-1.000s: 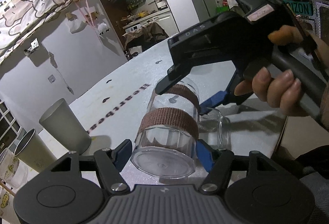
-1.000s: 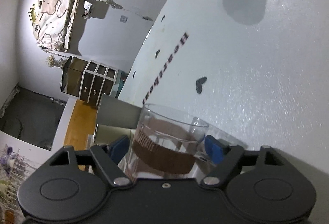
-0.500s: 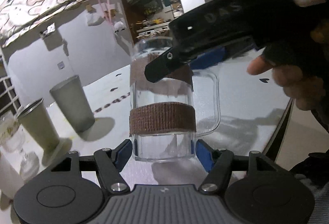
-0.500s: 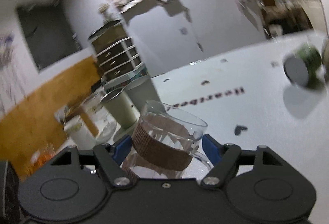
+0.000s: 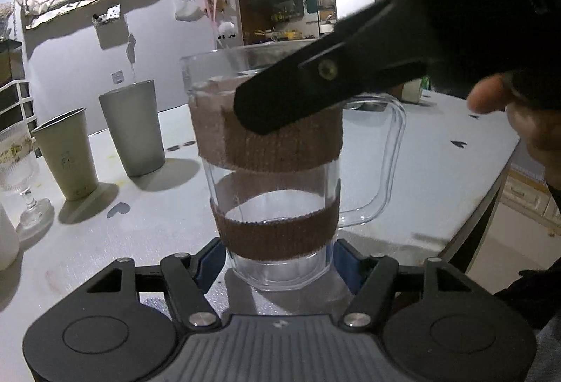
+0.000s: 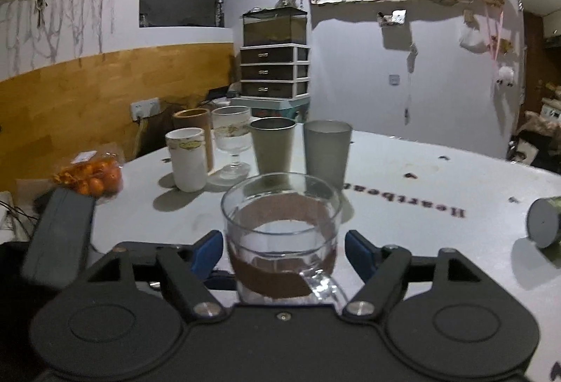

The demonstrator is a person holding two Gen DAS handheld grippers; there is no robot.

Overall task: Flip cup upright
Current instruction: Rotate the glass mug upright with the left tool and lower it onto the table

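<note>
A clear glass mug with two brown fabric bands and a handle stands upright on the white table, mouth up. My left gripper has its blue pads close to both sides of the mug's base. My right gripper reaches in from above and brackets the upper part of the mug; small gaps show at each pad. In the left wrist view the right gripper's black finger crosses the mug's upper band.
Two grey tumblers, a stemmed glass, a white cup and a tan cylinder stand behind the mug. A bag of oranges lies left. A grey can lies on its side right. The table edge runs right.
The mug has swung from lying tilted with its base toward the left camera to standing upright on the table. Both grippers turned with it; the right gripper now looks level across the table.
</note>
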